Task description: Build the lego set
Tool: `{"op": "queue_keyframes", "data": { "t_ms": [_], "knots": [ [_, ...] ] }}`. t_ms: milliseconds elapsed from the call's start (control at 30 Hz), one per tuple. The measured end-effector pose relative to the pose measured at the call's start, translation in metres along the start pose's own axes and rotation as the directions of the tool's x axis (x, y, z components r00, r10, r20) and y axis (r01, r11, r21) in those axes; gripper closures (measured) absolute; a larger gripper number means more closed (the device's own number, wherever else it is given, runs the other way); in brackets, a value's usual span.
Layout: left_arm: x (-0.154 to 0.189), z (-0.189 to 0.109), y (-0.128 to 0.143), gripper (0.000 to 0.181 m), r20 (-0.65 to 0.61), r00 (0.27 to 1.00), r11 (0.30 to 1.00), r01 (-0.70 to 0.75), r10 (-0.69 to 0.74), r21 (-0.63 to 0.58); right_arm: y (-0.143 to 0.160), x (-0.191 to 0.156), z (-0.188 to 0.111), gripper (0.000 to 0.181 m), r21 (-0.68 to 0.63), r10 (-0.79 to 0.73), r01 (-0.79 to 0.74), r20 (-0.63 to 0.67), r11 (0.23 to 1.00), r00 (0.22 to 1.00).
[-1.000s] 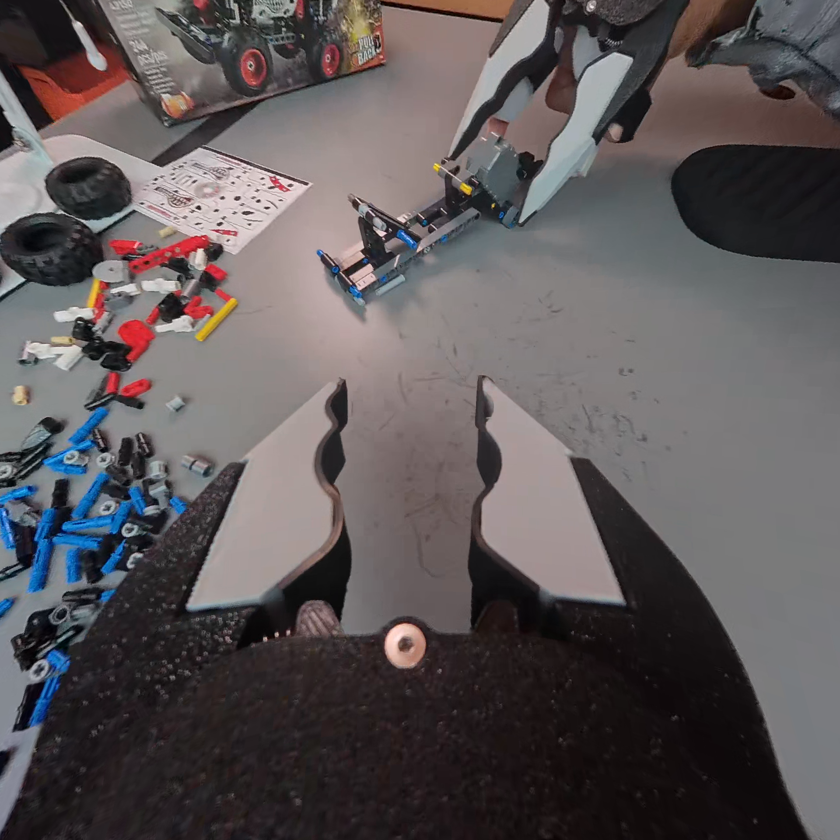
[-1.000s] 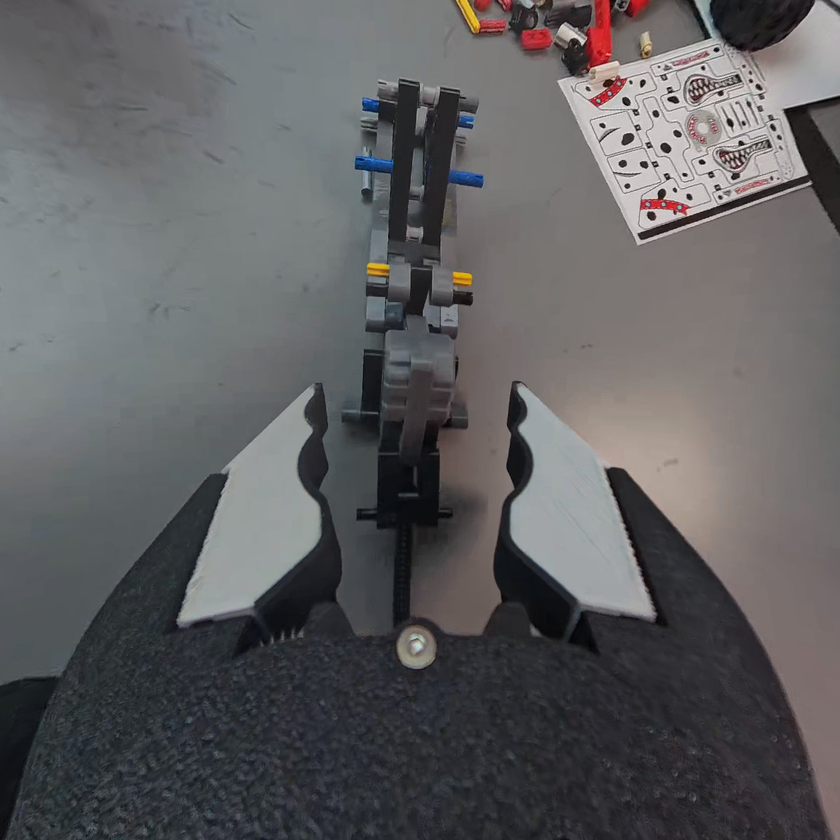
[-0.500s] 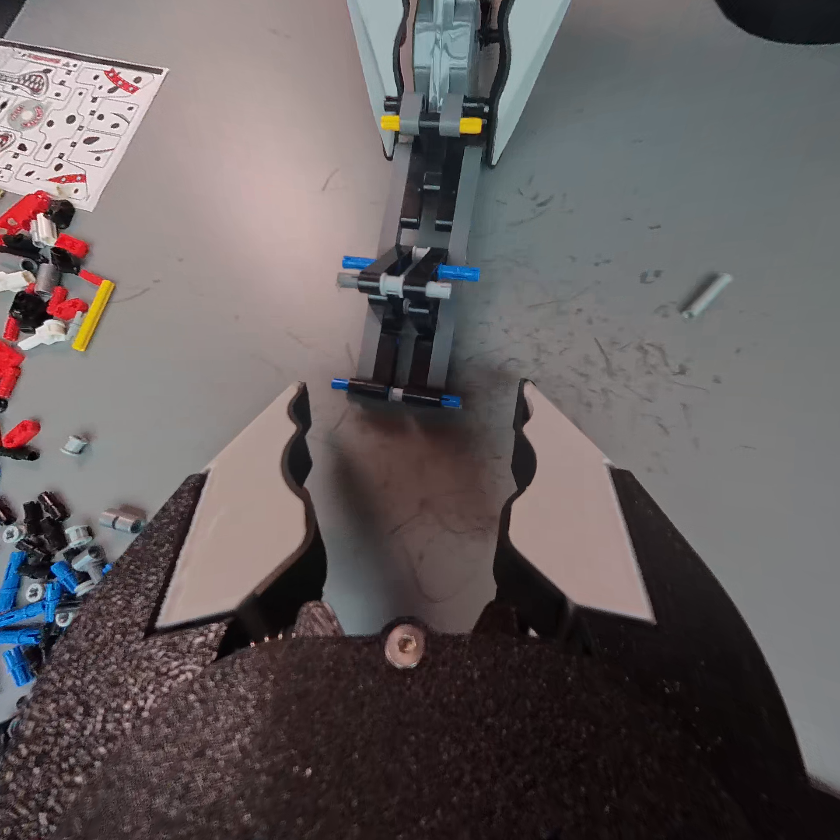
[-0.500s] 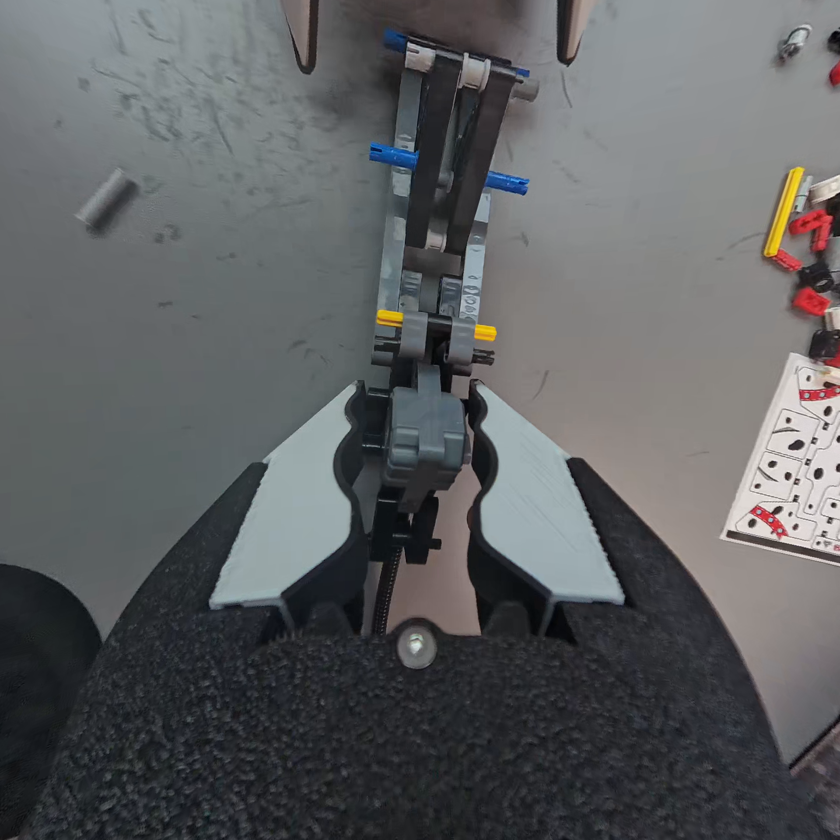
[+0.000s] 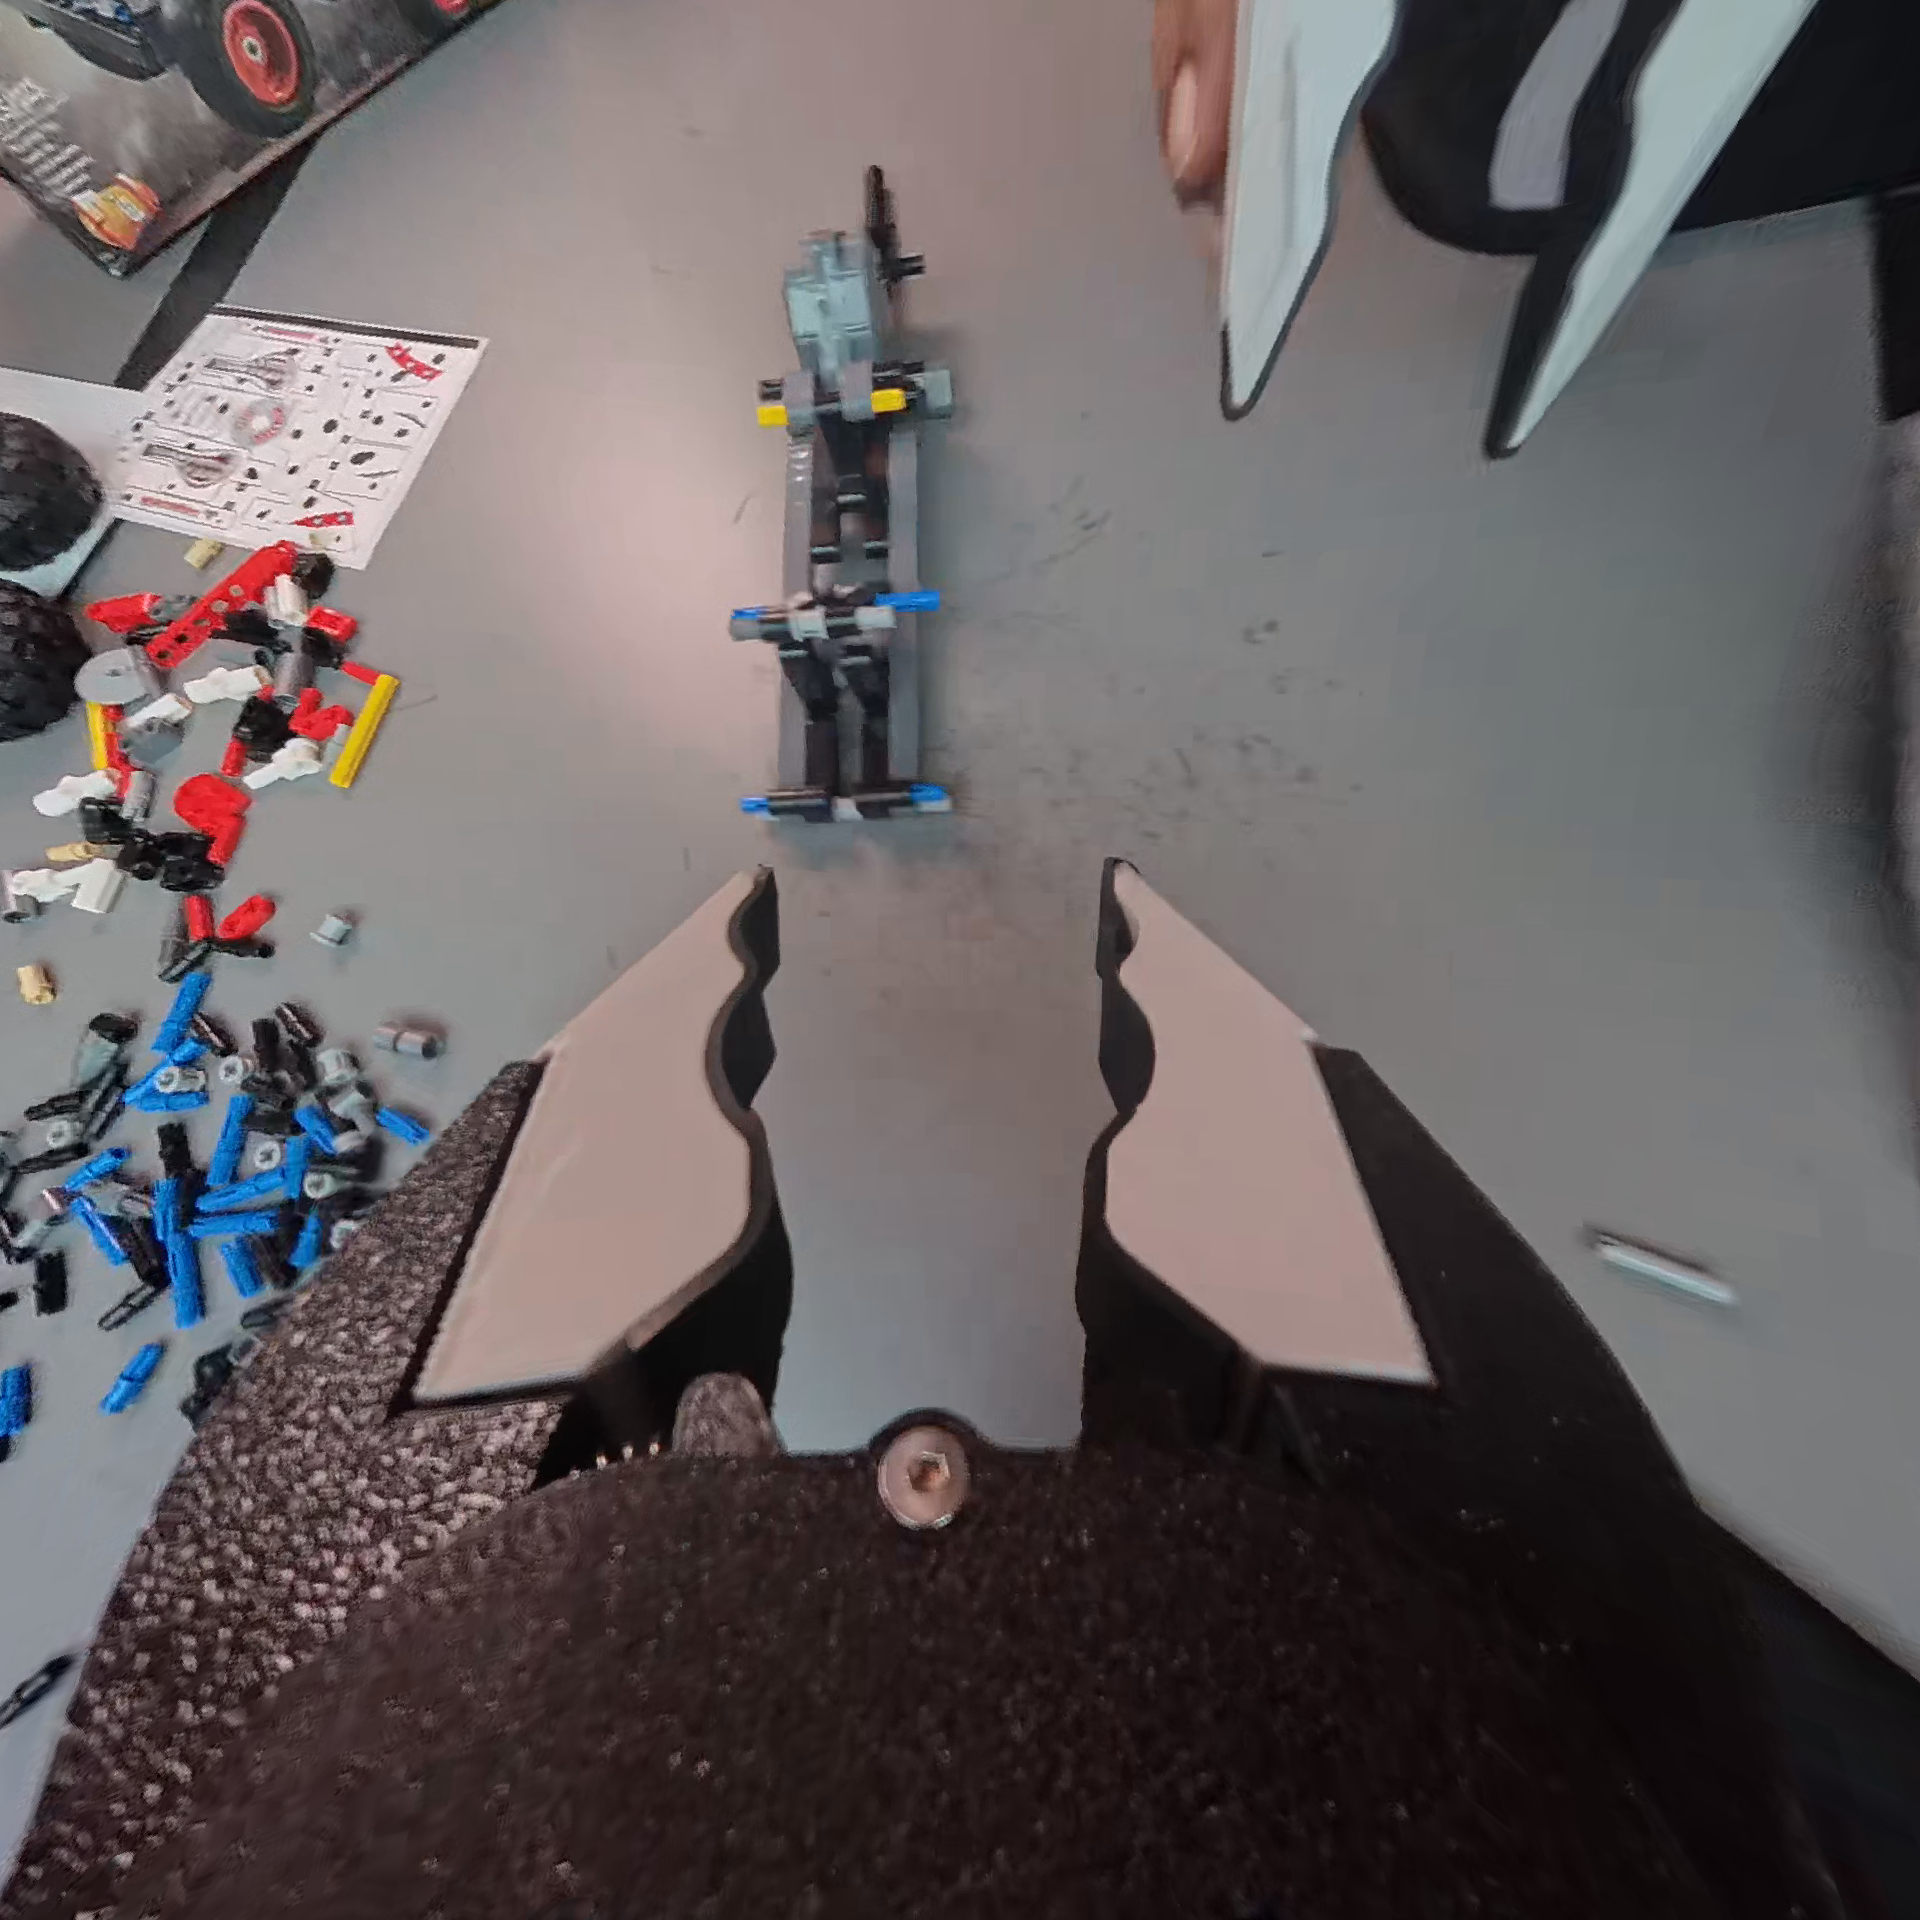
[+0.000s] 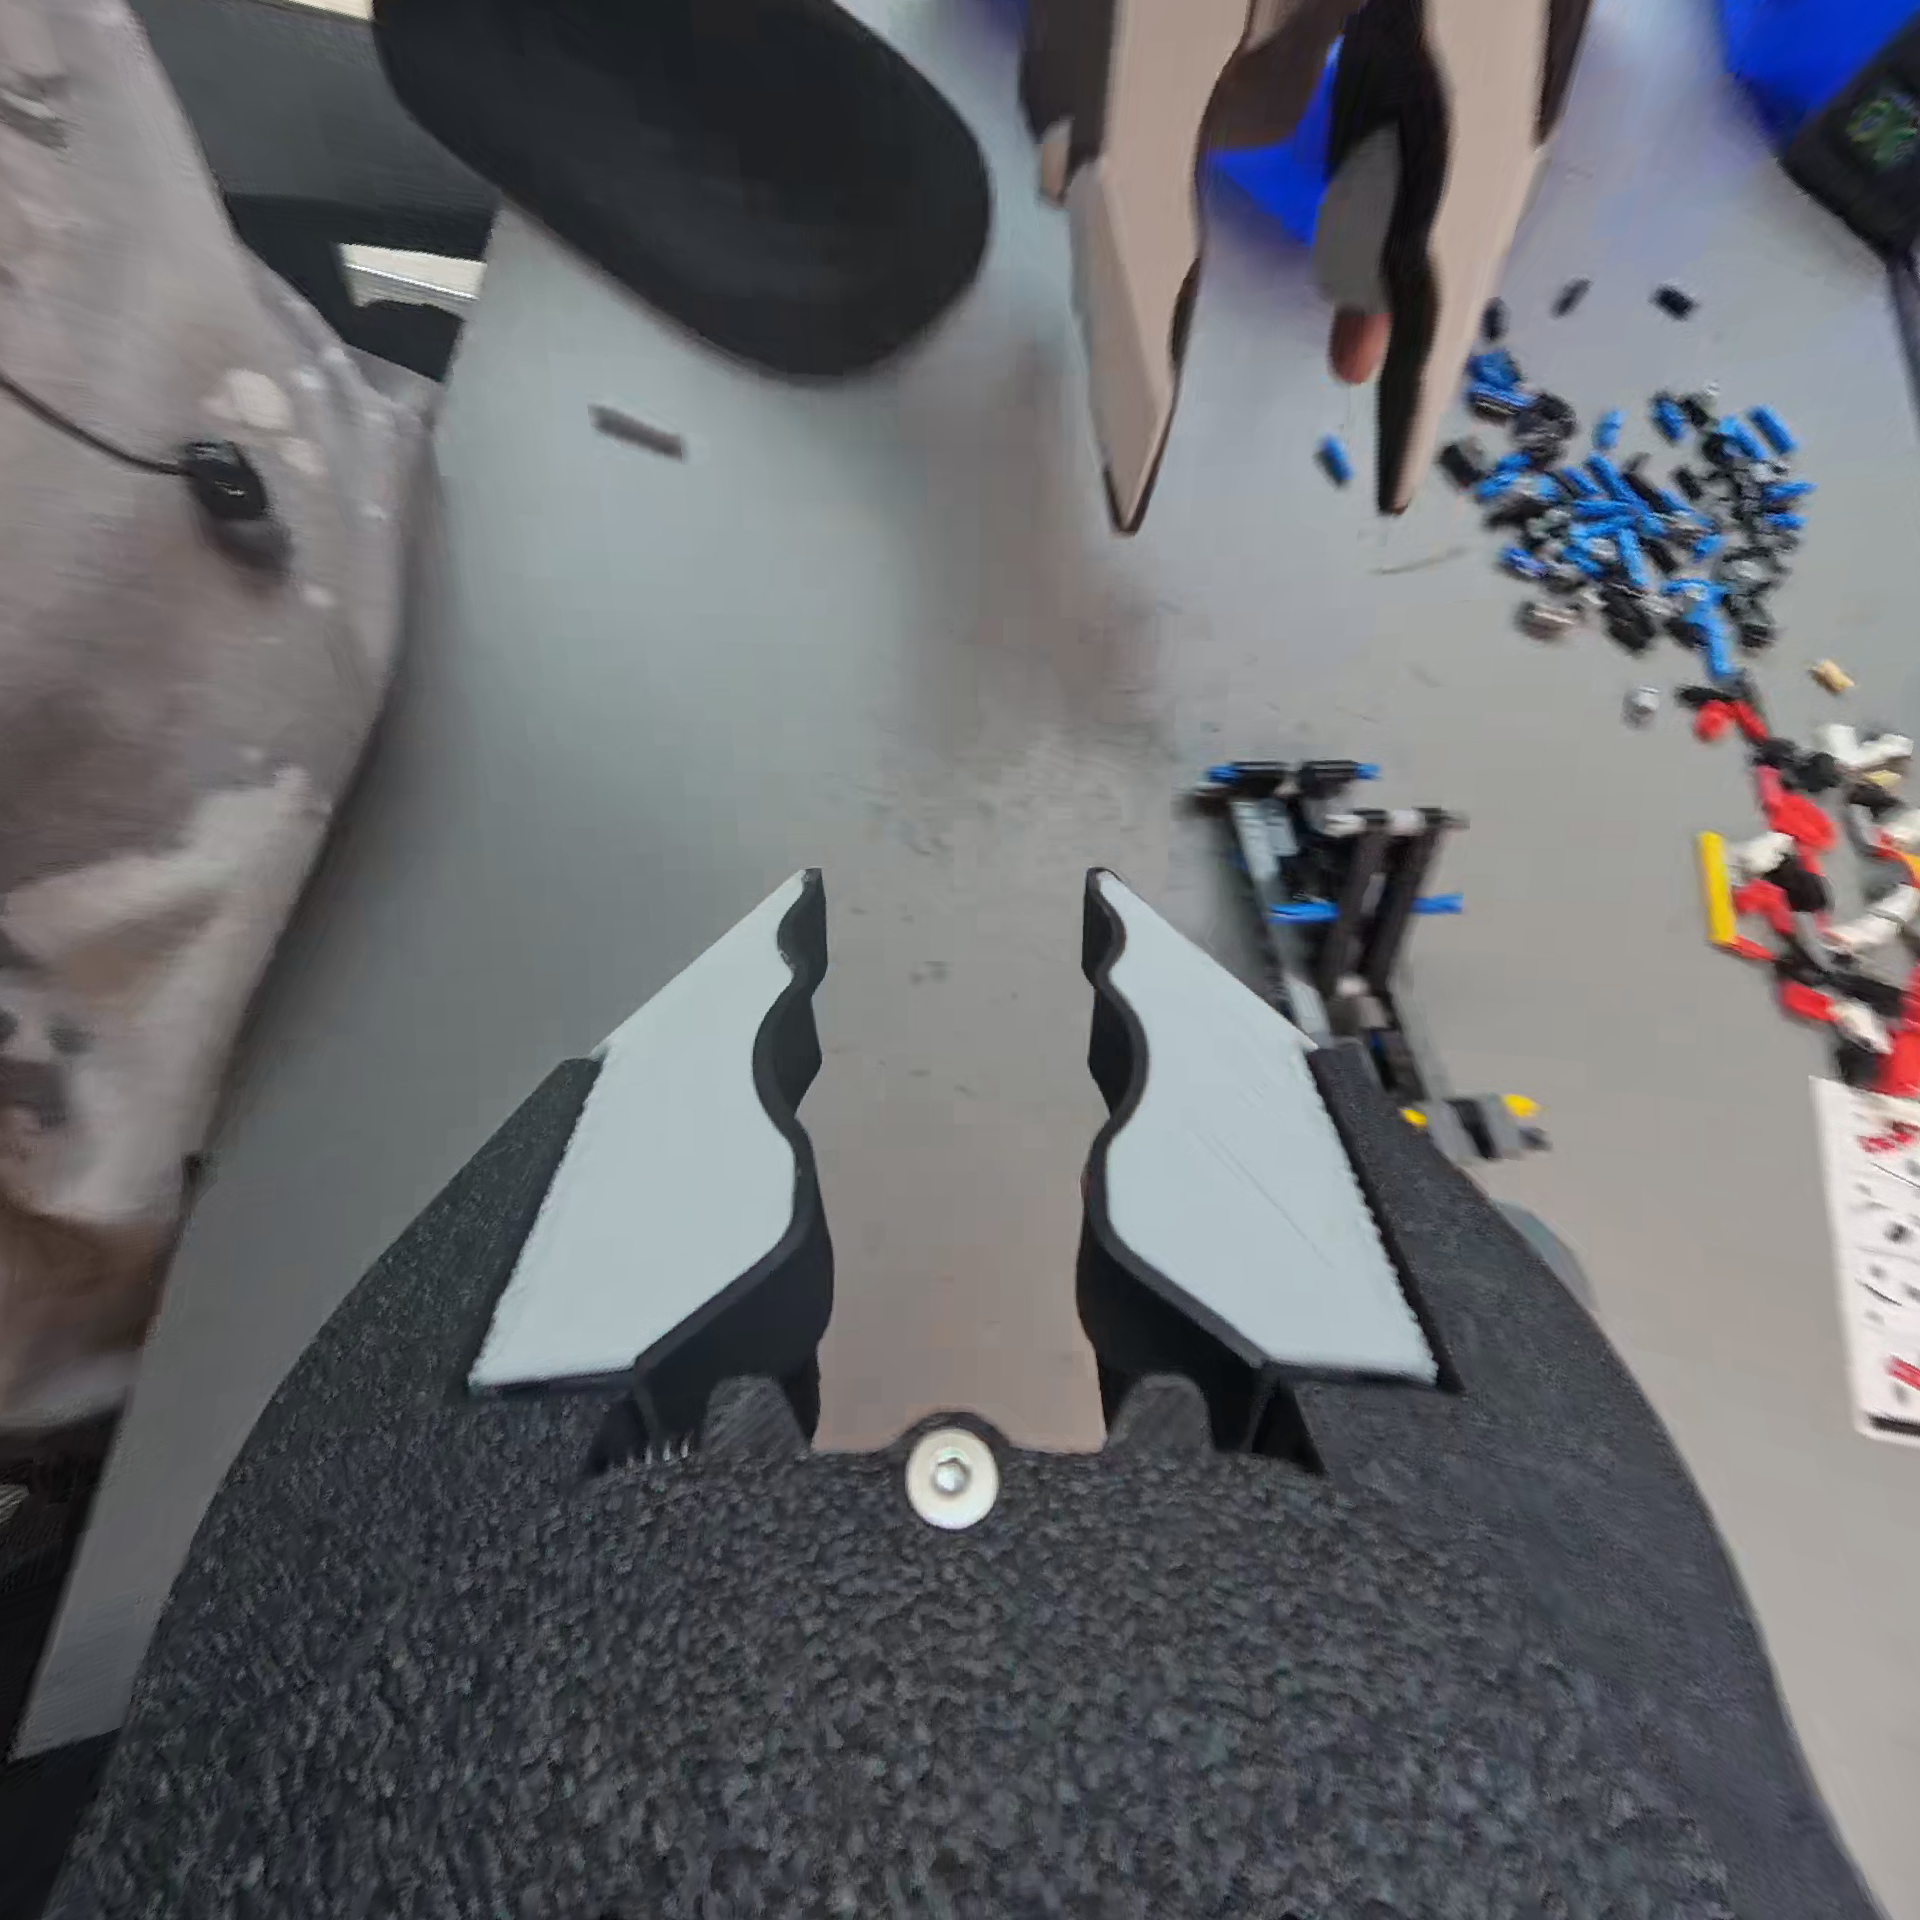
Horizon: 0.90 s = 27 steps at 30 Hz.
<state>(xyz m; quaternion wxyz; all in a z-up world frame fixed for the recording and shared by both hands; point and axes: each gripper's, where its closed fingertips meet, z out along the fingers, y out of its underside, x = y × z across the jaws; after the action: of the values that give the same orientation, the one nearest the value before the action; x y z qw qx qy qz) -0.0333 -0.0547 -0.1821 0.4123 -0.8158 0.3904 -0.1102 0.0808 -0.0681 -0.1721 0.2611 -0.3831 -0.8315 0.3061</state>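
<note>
1. Both claws hang wide apart with nothing between their fingers: the left claw just short of the lego frame's near end, the right claw over bare grey table.
2. At far left lie black tyres and a sticker sheet.
3. Next come loose red, white, blue and black pieces.
4. In the middle, the long lego frame lies flat on the table, untouched by either claw.
5. To the right lies a small grey rod.

Tyres cut by left edge; sticker sheet blurred, cut off right.
</note>
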Motion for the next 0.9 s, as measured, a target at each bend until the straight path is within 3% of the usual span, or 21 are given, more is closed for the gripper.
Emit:
{"op": "queue_keyframes", "data": {
  "t_ms": [133,267,467,633,900],
  "knots": [
    [0.081,-0.065,0.029,0.123,-0.235,0.972,0.998,-0.005,-0.008,-0.055,0.010,-0.042,0.021,0.133,0.013,0.006,-0.007,0.088,1.000,0.996],
    [0.128,-0.081,0.079,0.119,-0.244,0.970,0.970,-0.062,0.003,-0.235,0.011,-0.036,0.032,0.138,0.055,0.044,-0.050,0.099,0.997,0.994],
    [0.136,-0.069,0.079,0.134,-0.226,0.967,0.944,-0.182,0.120,-0.275,-0.002,-0.037,0.043,0.140,0.047,-0.028,0.021,0.137,0.999,0.990],
    [0.137,-0.063,0.094,0.165,-0.288,0.947,0.881,-0.254,0.143,-0.399,0.002,-0.039,0.037,0.143,0.043,-0.022,0.017,0.118,0.999,0.993],
    [0.144,-0.061,0.099,0.175,-0.286,0.953,0.838,-0.235,0.099,-0.492,0.011,-0.033,0.025,0.147,0.099,0.037,-0.043,0.066,0.994,0.997]
  ]
}}
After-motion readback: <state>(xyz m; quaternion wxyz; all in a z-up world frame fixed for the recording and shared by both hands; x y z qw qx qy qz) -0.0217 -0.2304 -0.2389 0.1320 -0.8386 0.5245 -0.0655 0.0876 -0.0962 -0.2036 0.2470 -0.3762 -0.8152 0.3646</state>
